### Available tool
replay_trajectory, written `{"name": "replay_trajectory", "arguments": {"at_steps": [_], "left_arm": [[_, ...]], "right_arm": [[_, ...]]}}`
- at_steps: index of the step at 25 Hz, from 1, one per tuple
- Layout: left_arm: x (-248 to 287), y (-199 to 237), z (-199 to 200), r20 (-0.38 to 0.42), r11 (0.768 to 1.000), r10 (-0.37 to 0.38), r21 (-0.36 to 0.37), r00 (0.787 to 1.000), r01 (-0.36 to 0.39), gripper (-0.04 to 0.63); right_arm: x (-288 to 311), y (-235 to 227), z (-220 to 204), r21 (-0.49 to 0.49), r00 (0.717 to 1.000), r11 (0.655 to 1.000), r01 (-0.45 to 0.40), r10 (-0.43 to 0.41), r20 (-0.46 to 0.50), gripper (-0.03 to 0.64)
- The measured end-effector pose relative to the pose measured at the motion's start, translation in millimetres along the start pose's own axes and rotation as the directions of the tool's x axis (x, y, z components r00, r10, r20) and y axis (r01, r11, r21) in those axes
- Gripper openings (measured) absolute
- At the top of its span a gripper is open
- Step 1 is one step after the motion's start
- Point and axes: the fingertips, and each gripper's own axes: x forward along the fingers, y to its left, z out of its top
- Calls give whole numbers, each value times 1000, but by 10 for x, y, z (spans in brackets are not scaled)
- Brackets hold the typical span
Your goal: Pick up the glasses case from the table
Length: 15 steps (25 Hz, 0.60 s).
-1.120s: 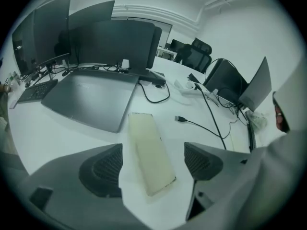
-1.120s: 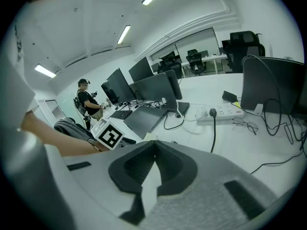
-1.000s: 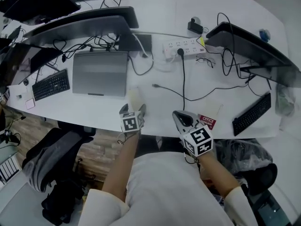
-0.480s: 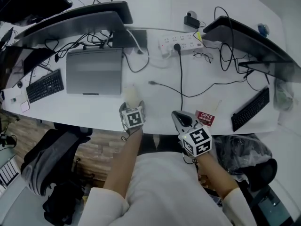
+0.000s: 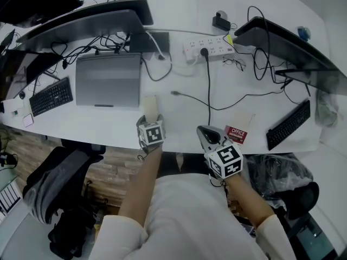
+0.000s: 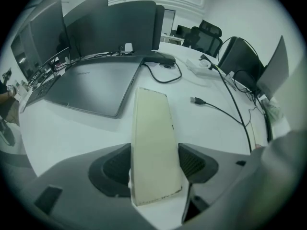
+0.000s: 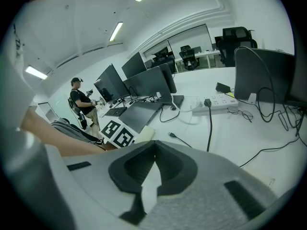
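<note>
Clamping the glasses case [image 6: 151, 128] at its near end is the left hand-held gripper [image 6: 153, 163]. Case looks rigid, light, smooth, maybe slippery. Right hand-held gripper [image 7: 153, 163] clenched, empty.

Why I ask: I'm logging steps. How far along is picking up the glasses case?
Done: the left gripper is at the case, jaws closed on its near end. In hand: that grip. Left: the lift; the case's far end looks low over the table, and I cannot tell if it is clear. The right gripper is shut, empty.
</note>
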Motion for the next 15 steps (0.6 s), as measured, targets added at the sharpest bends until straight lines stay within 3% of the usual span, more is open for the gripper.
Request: {"name": "replay_trajectory", "arguments": {"at_steps": [6, 15], "left_arm": [[-75, -18, 1, 24, 997, -77, 26, 997, 77, 298], [-274, 43, 36, 62, 990, -122, 80, 991, 117, 298]], "right_arm": [[-6, 45, 42, -14, 1000, 1000, 2, -2, 3, -2], [-14, 213, 140, -54, 1000, 999, 6, -6, 13, -2]]}}
